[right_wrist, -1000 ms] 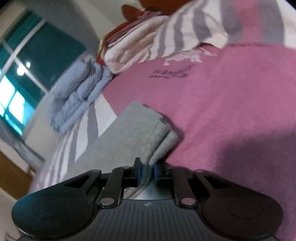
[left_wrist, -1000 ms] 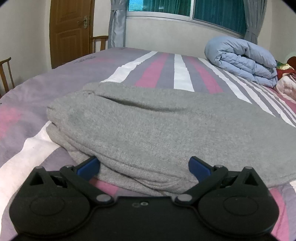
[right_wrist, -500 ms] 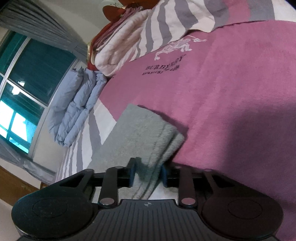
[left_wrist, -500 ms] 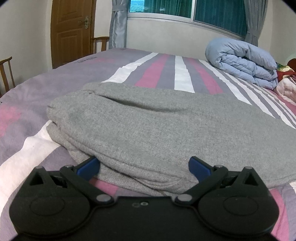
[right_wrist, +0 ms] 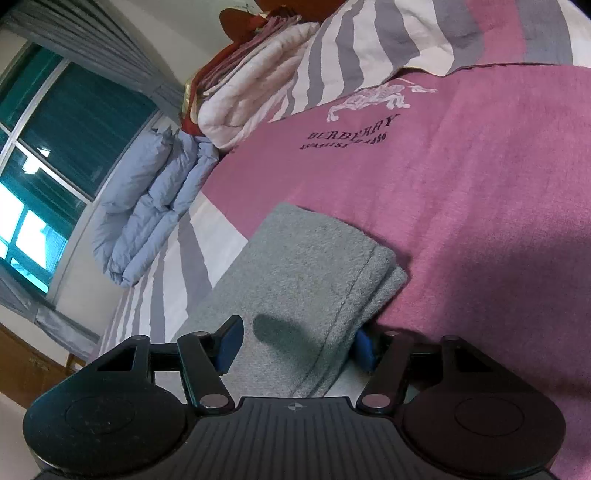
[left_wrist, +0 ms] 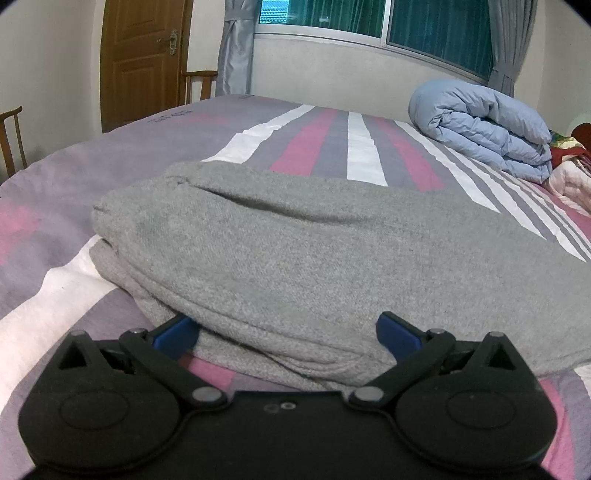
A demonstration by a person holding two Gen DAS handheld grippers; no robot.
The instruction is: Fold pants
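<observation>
- My left gripper (left_wrist: 286, 328) is spread wide; its two blue fingertips (left_wrist: 175, 330) sit either side of the near edge of the grey pants (left_wrist: 332, 251), and whether they touch the fabric I cannot tell.
- The pants lie folded in layers on the bed (left_wrist: 55, 295), with the rounded fold end to the left in the left wrist view and the stacked edges facing my gripper.
- My right gripper (right_wrist: 295, 341) is also spread, nothing clamped. One blue pad (right_wrist: 229, 341) stands just clear of the cloth on the left; the other (right_wrist: 364, 349) is partly tucked behind the folded edge on the right.
- In the right wrist view the pants (right_wrist: 310, 266) run between the fingers, a stitched seam along the right side, the end resting on the pink section of the bedcover (right_wrist: 480, 221).
- The bedcover carries a printed logo (right_wrist: 351, 134) beyond the end of the pants.
- A rolled light-blue duvet (left_wrist: 484, 125) lies at the far right of the bed, well apart from the pants; the same duvet (right_wrist: 147, 206) shows in the right wrist view.
- Folded white and red bedding (right_wrist: 255, 96) is stacked beside the duvet.
- A wooden door (left_wrist: 142, 62), a window (left_wrist: 439, 33) with grey curtains (left_wrist: 236, 44) and a chair (left_wrist: 13, 136) stand beyond the bed.
</observation>
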